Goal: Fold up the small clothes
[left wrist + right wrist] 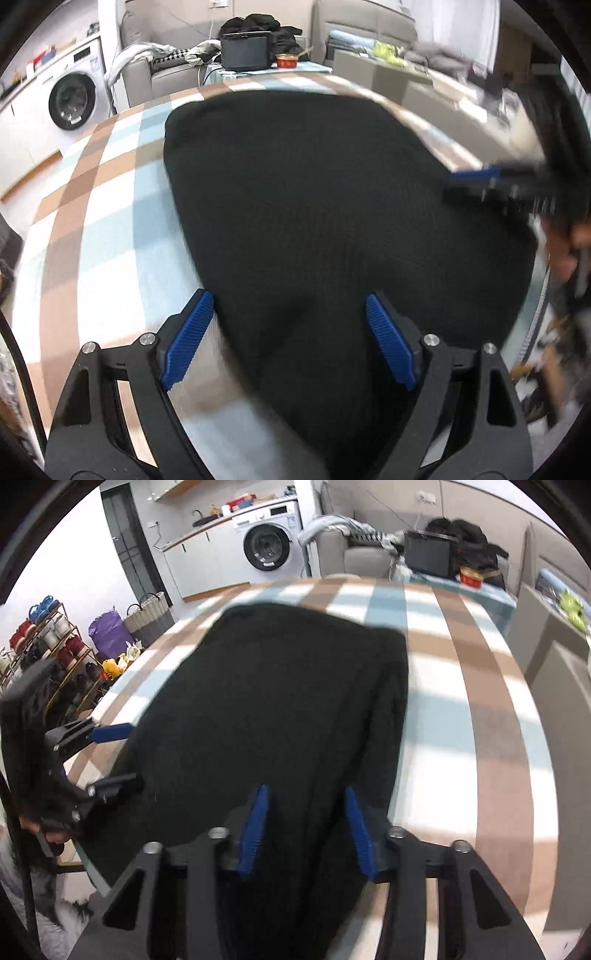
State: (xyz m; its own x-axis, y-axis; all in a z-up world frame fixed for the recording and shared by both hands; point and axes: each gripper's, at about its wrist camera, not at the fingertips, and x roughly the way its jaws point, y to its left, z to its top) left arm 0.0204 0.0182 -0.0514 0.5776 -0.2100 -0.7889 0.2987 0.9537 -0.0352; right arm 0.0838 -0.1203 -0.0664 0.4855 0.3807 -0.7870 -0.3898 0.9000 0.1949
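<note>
Lying flat on the checked surface (92,229), a black garment (314,206) sits under both tongs.
Left tongs (290,306) stand wide open above its near edge; right tongs (304,795) are half open over cloth, gripping nothing.

Left wrist view – camera sits just behind the left gripper (290,306), looking forward and steeply down along its two fingers, close over the black garment (314,203) on the checked tablecloth (103,206). The right gripper (469,182) enters at the right edge.

Right wrist view – same mount behind the right gripper (304,801), tilted down, close above the garment's right side. The left gripper (122,755) shows at the left edge.

Shared ground: garment, tablecloth, and beyond the table's far edge the washing machine (267,544), grey sofa (162,74) and dark screen (245,53). Each view catches the other gripper.
</note>
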